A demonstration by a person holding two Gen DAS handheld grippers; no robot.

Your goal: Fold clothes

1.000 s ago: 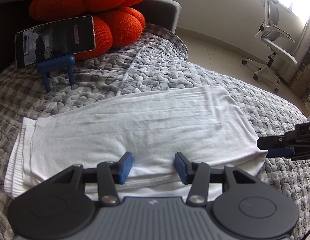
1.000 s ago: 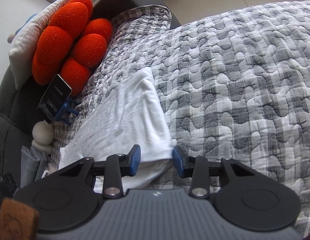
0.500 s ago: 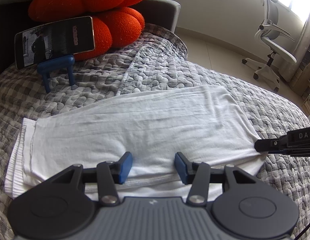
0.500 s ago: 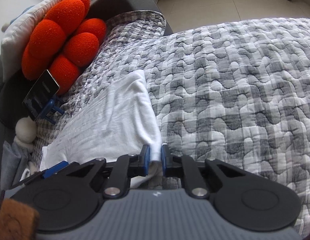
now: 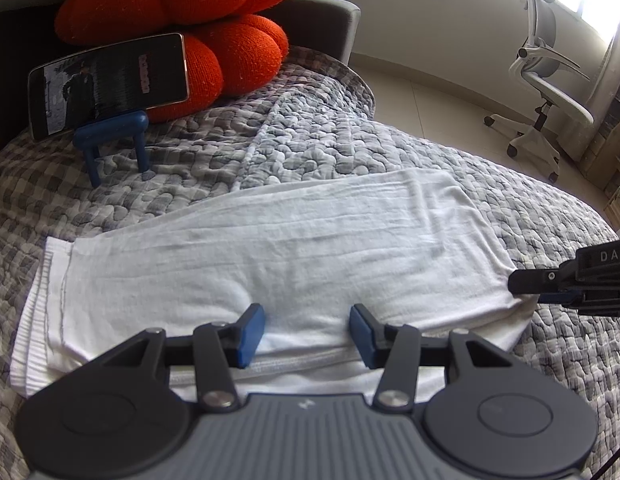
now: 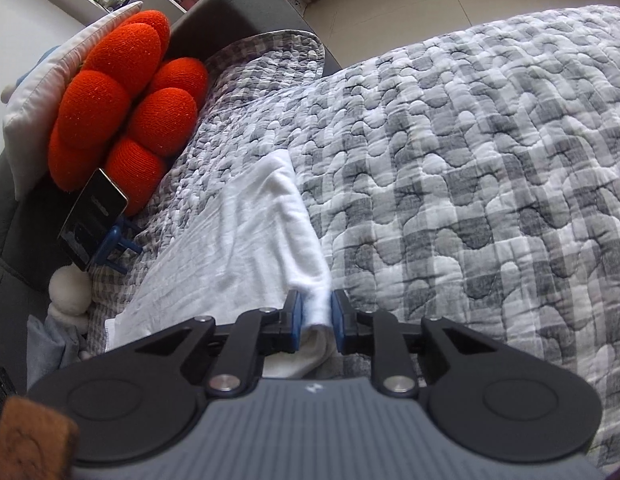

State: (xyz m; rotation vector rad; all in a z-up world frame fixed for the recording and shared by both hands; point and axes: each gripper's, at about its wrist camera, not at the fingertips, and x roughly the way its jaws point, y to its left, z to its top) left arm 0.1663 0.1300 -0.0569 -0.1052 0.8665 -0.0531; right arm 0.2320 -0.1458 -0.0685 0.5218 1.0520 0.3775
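A white garment point(image 5: 270, 256), folded into a long strip, lies across the grey checked quilt point(image 5: 270, 152). My left gripper point(image 5: 306, 330) is open, its blue pads spread over the garment's near edge at the middle. My right gripper point(image 6: 315, 320) is shut on the garment's right end corner point(image 6: 316, 308), white cloth bunched between its pads. In the left wrist view the right gripper point(image 5: 522, 282) shows at the garment's right end. The garment point(image 6: 250, 232) runs away to the upper left in the right wrist view.
An orange knotted cushion point(image 5: 190, 20) leans on the grey headboard point(image 5: 322, 20). A phone point(image 5: 110, 80) stands on a blue holder point(image 5: 110, 136) in front of it. A white office chair point(image 5: 550, 88) stands on the floor to the right. A white plush toy point(image 6: 68, 284) lies left.
My right gripper has closed from open onto the garment's right end corner and gripped it. The left gripper has stayed open and almost still over the near edge.
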